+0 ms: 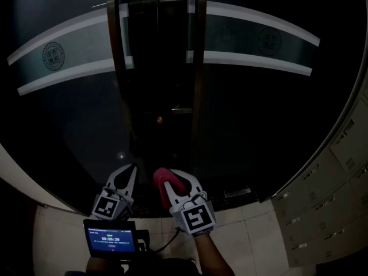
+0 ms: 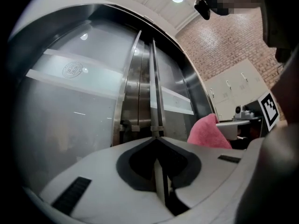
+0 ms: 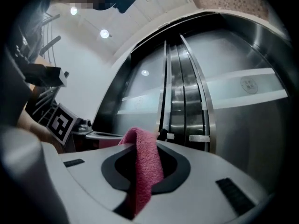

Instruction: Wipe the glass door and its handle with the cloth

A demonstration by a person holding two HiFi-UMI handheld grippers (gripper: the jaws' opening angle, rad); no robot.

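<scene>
The door stands ahead of you, spanning 10 to 2 o'clock, with its handles side by side at 12. Your left gripper sits at 6, just left of your right gripper, whose jaws hold the cloth. Lockers line the wall at 4. A screen sits at 7, nearer you than the left gripper.

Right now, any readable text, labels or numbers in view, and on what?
"00:00:29", on the small screen; its other lines are too small.
Round seals on the glass door: lettering too blurred to read.
Marker cubes: patterns only, no words.
Locker tags: too small.
</scene>
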